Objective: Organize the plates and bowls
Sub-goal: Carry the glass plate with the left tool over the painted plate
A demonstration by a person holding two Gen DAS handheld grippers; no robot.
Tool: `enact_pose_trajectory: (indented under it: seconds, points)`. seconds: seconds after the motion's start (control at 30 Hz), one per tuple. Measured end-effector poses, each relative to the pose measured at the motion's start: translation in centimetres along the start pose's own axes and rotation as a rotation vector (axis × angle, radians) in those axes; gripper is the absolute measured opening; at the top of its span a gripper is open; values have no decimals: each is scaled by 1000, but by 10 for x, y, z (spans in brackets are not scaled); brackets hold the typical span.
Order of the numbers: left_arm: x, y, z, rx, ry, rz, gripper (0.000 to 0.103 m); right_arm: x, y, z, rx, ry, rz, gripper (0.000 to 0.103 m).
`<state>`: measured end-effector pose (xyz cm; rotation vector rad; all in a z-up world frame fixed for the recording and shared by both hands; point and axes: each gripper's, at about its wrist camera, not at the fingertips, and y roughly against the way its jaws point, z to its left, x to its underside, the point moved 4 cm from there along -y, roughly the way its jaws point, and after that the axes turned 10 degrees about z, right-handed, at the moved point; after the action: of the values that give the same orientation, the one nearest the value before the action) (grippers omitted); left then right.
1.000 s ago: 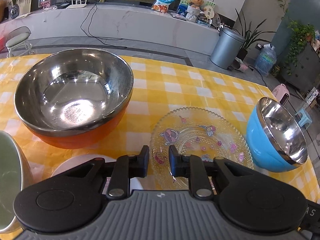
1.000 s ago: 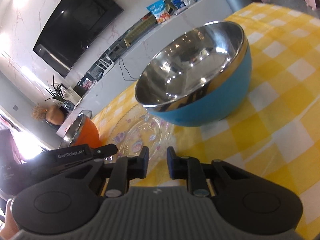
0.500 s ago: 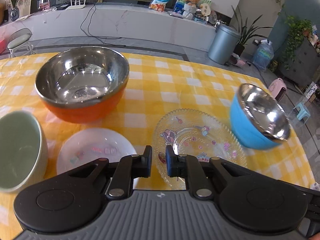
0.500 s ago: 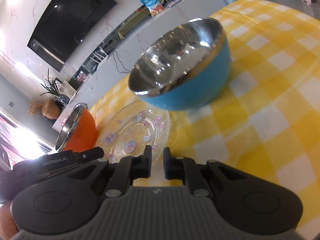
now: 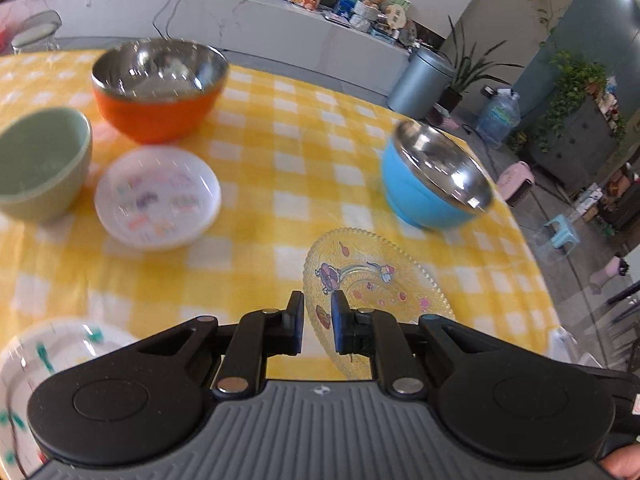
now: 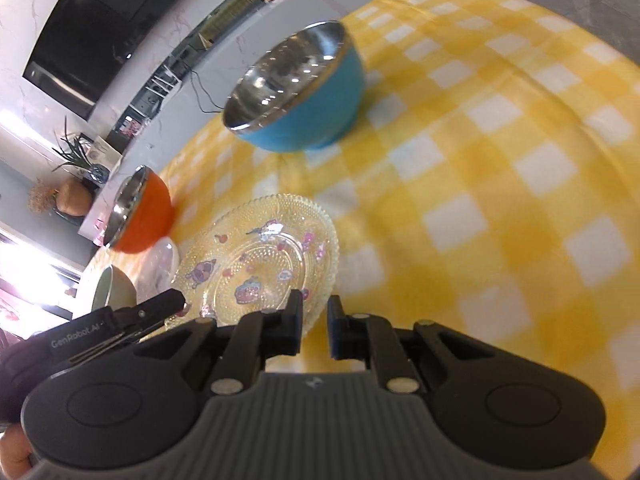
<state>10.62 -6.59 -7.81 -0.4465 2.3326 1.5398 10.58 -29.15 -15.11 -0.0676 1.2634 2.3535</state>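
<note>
Left gripper: jaws narrow, holding nothing, over the near rim of the glass plate.
Green bowl: far left of the left jaws.
White plate: ahead-left, just beside the green bowl.
Orange bowl: farther ahead-left, steel-lined.
Patterned plate: low at the left, beside the gripper body.
Glass plate: straight ahead, slightly right, flat on the yellow checked cloth.
Blue bowl: ahead-right, tilted.
Right gripper: jaws narrow, holding nothing, at the plate's right edge.
</note>
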Motion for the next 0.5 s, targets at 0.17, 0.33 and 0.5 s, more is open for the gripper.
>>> enact_pose_trajectory:
  seconds: [0.17, 0.33, 0.5]
  points:
    - [20, -4, -12, 18, -20, 12, 15, 13, 14, -14, 70, -25, -1, 10]
    - [27, -12, -3, 24, -27, 32, 15, 17, 17, -20, 72, -39, -8, 8]
    - [29, -13, 3, 29, -25, -2, 17, 14, 18, -23, 47, -70, -23, 14]
